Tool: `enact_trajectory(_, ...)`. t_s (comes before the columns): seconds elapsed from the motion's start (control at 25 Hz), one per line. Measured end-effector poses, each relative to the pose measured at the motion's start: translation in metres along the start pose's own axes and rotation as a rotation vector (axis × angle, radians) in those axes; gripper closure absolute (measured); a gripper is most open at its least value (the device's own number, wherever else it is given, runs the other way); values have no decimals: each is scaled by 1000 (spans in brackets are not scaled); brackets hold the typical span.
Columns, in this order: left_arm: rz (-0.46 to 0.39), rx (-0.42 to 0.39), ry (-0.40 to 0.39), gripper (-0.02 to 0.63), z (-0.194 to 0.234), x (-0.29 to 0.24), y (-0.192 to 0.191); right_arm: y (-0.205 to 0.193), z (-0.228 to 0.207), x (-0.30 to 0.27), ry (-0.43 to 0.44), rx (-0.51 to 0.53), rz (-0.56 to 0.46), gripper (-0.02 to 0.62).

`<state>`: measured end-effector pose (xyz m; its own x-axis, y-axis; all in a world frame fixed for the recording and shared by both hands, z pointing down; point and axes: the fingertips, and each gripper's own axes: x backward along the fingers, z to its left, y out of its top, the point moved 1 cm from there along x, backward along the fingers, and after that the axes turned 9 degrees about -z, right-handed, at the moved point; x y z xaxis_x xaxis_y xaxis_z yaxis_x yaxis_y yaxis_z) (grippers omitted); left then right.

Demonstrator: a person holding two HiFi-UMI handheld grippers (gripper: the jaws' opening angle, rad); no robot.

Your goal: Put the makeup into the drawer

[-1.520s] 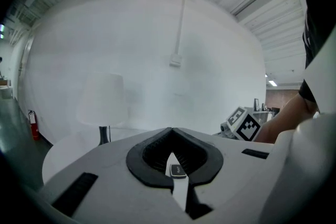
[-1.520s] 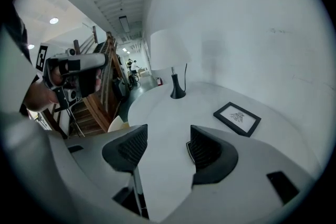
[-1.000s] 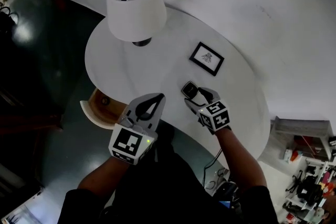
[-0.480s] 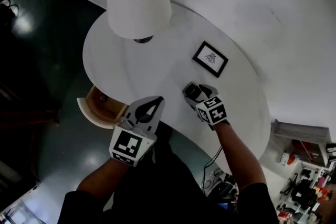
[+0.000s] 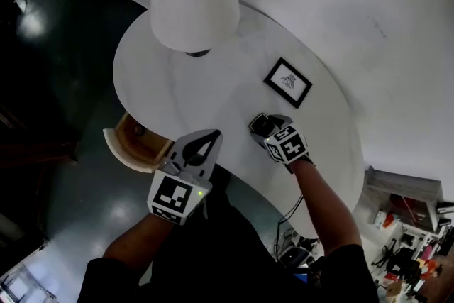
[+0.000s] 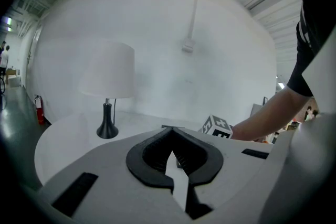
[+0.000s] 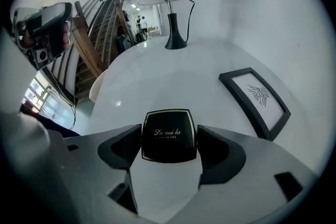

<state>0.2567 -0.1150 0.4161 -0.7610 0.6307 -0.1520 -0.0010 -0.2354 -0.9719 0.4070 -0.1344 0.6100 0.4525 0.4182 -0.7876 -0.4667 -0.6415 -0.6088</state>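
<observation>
right gripper (image 7: 169, 138): fingers have just been opening, now released, straddling the square black makeup compact with gold lettering (image 7: 169, 131) | compact: flat on the round white surface (image 5: 177, 92), between both fingers, near the black picture frame (image 5: 287, 82) | left gripper (image 6: 171, 132): fingers clenched together, empty, near the open wooden drawer (image 5: 131, 145)

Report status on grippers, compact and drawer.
Right gripper open, jaws just opened wider, straddling the compact on the table. Left gripper shut, empty. Drawer open; picture frame stands clear.
</observation>
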Motion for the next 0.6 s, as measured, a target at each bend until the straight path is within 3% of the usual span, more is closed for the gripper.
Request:
enact_trajectory(0.2, -10, 21, 4, 595, 1, 2, 4, -3, 1, 0, -12, 72, 25, 319)
enact_trajectory(0.6, -20, 15, 7, 595, -1, 6, 12, -2, 1, 2, -30, 10, -6, 319)
